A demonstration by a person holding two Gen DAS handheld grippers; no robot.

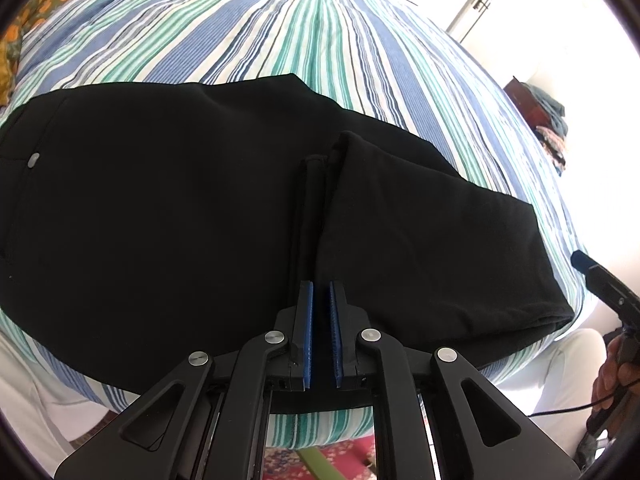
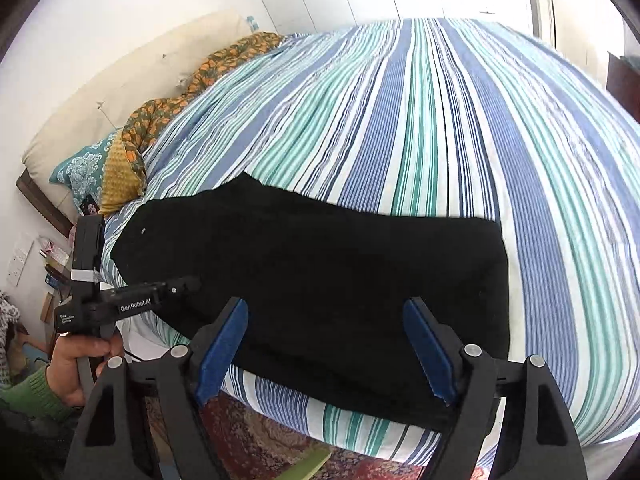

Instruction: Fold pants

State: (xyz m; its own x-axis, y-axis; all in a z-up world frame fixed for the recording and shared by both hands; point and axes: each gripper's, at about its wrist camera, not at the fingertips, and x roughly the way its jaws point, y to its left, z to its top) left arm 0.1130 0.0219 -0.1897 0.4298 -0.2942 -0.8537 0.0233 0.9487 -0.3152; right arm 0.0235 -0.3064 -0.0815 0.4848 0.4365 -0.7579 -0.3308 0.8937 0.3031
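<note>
Black pants (image 1: 180,200) lie folded on the striped bed (image 1: 280,20), waist button (image 1: 34,159) to the left and a leg end doubled over on the right (image 1: 420,240). My left gripper (image 1: 320,286) hangs just above the cloth with its blue pads (image 1: 307,320) almost together and no fabric visible between them. In the right wrist view the same pants (image 2: 320,272) spread across the bed's near side. My right gripper (image 2: 326,312) is open over their near edge, with nothing held. The left gripper (image 2: 188,282) points at the pants' left end, held by a hand (image 2: 80,364).
Pillows (image 2: 80,168) and an orange floral blanket (image 2: 160,116) lie at the head of the bed. A patterned rug (image 2: 248,440) covers the floor below the bed edge. Wooden furniture with piled clothes (image 1: 548,116) stands beyond the far corner.
</note>
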